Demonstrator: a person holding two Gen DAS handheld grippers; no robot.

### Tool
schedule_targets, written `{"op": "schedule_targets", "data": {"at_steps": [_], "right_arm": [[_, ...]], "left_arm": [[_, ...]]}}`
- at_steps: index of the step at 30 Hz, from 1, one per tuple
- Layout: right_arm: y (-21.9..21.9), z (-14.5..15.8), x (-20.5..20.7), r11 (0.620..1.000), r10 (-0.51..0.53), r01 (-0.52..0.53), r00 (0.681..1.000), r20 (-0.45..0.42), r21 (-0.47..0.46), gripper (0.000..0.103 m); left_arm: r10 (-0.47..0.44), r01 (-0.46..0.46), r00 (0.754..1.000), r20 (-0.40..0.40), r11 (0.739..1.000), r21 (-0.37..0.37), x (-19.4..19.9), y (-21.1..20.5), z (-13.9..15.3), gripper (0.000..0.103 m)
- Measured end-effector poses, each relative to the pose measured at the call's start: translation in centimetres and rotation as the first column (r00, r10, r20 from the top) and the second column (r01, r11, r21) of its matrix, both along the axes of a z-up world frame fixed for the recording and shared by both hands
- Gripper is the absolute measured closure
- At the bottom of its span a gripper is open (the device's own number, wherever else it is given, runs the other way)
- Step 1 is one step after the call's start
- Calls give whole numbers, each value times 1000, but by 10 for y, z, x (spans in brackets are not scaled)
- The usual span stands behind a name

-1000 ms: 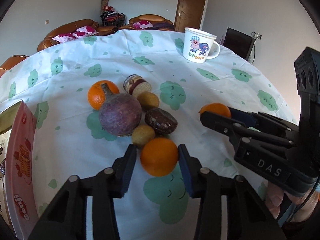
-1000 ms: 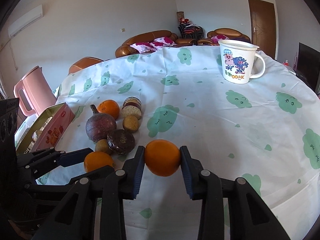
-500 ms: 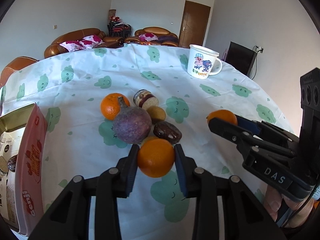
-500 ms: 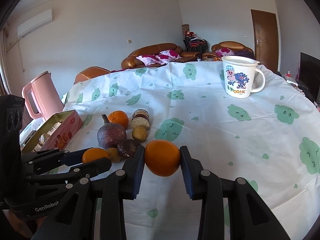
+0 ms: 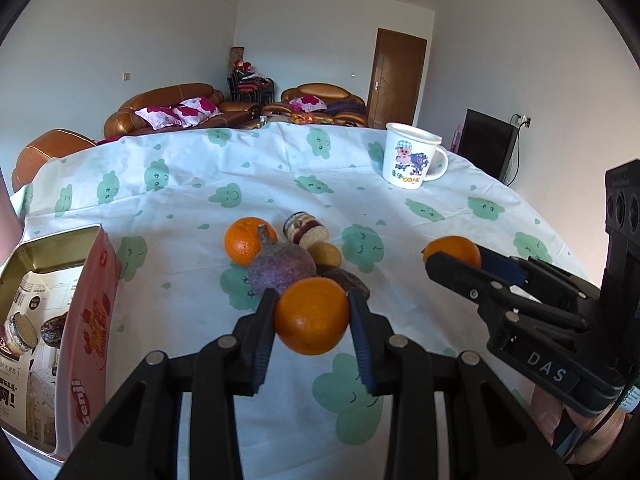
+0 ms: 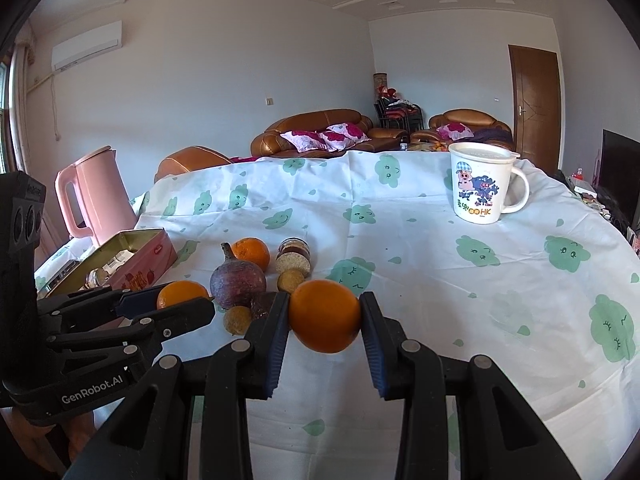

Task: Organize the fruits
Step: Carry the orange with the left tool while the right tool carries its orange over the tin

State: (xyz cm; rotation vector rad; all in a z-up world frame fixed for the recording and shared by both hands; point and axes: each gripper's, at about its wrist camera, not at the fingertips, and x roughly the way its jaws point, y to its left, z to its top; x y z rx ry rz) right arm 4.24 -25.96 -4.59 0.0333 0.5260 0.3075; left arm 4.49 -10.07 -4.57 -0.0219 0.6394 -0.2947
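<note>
1. Oranges are what we hold: our left gripper [image 5: 312,316] is squeezed tight on one orange [image 5: 311,316], up off the table [image 5: 260,176].
2. Our right gripper [image 6: 324,316] is squeezed tight on a second orange [image 6: 324,315], and it is lifted too.
3. A third orange [image 5: 245,241] sits on the cloth in a little pile of fruit.
4. Just beside it, at the front of the pile, is a big purple fruit [image 5: 282,270] with a stem on top.
5. A small striped jar [image 5: 306,229] lies on its side behind the purple fruit.
6. A small yellow-brown fruit [image 6: 291,280] rests just in front of the jar, and another one [image 6: 237,319] lies nearer to us, next to a dark brown fruit [image 6: 262,304].
7. A pink tin [image 5: 86,320] stands open on our left, with small things inside it.
8. A white mug [image 6: 480,184] with a cartoon on it stands far back on the right, well apart from the pile.
9. A pink kettle [image 6: 96,196] stands past the tin, at the table's left edge.
</note>
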Motion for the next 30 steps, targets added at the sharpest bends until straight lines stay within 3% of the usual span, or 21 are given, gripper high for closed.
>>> {"op": "schedule_targets", "data": {"at_steps": [12, 18, 30], "right_arm": [[12, 7, -16, 997, -4, 11, 996, 90, -76, 66], [32, 21, -20, 994, 50, -40, 993, 104, -98, 66], [97, 49, -7, 974, 219, -212, 971, 96, -78, 66]], "left_arm": [[27, -29, 996, 85, 999, 19, -14, 3, 8, 66], [55, -58, 993, 109, 998, 24, -19, 17, 16, 66], [229, -230, 967, 110, 973, 0, -26, 99, 30, 67]]}}
